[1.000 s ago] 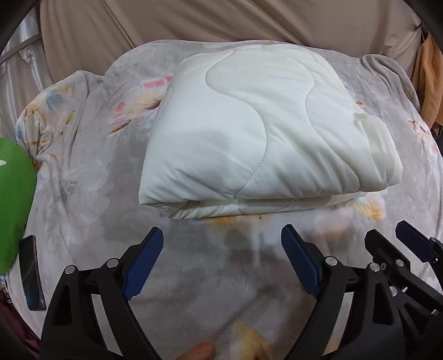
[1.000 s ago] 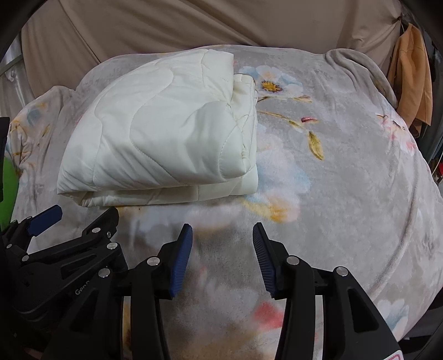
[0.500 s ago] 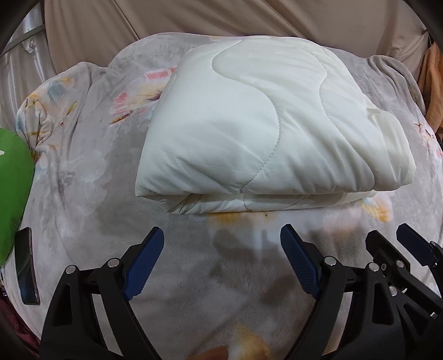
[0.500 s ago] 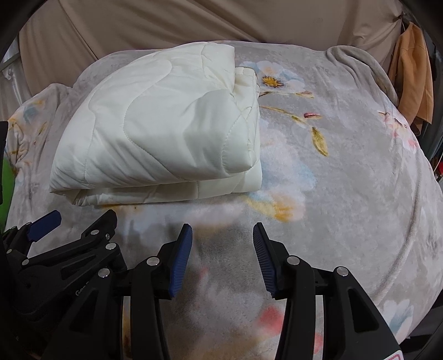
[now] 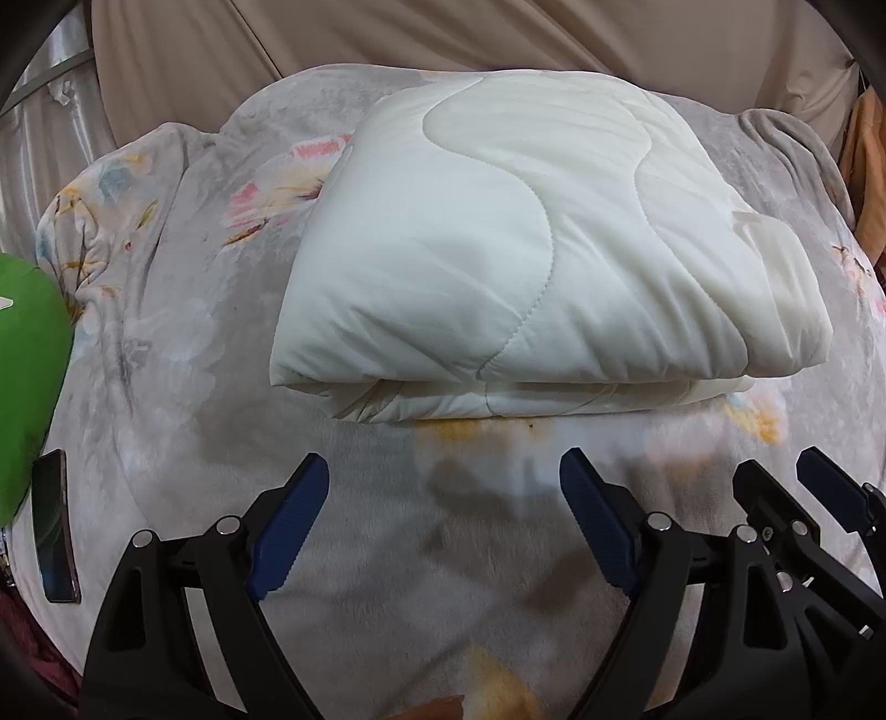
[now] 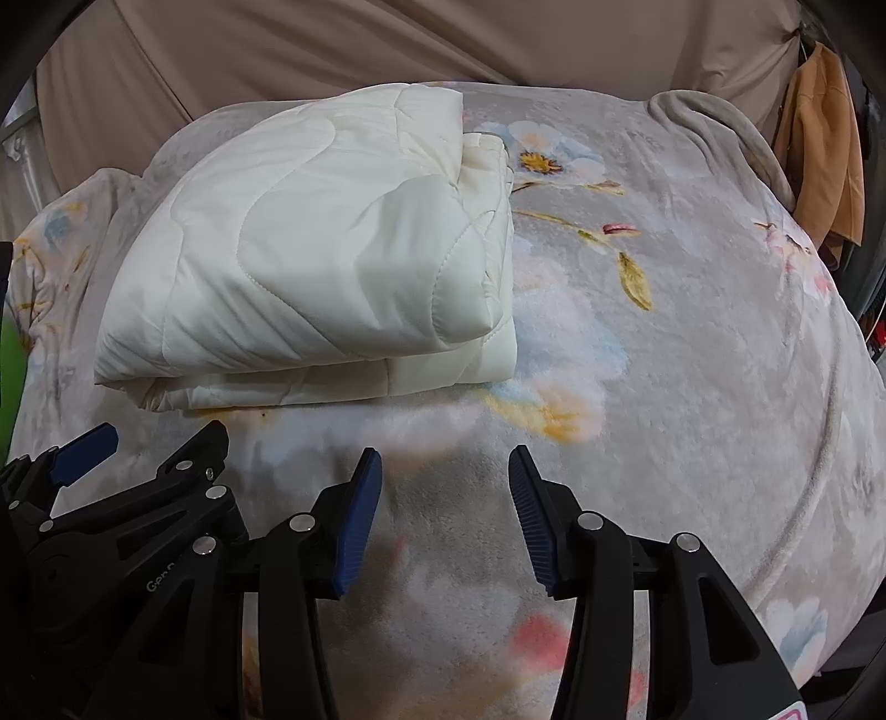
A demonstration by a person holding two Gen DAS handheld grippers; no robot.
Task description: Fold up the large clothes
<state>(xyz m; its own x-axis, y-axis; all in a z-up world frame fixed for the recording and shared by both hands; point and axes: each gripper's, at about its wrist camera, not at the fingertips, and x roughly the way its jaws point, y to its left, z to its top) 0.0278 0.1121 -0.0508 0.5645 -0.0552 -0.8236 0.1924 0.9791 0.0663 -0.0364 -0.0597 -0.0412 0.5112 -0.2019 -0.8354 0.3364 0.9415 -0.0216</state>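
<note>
A cream quilted comforter lies folded into a thick rectangle on the bed, its folded edge toward me. My left gripper hovers just short of that edge. It is open wide, with only the bed cover between its blue pads. In the right wrist view the comforter sits to the upper left. My right gripper is over bare blanket near the comforter's front right corner, and its jaws are opening with nothing between them. Each gripper shows in the other's view: the right gripper, the left gripper.
The bed is covered by a grey floral blanket. A green object and a dark phone lie at the bed's left edge. An orange garment hangs at the far right, and beige fabric lines the back.
The comforter looks slightly larger and higher in both views. Neither gripper has taken hold of anything, and the comforter has not moved on the bed.
</note>
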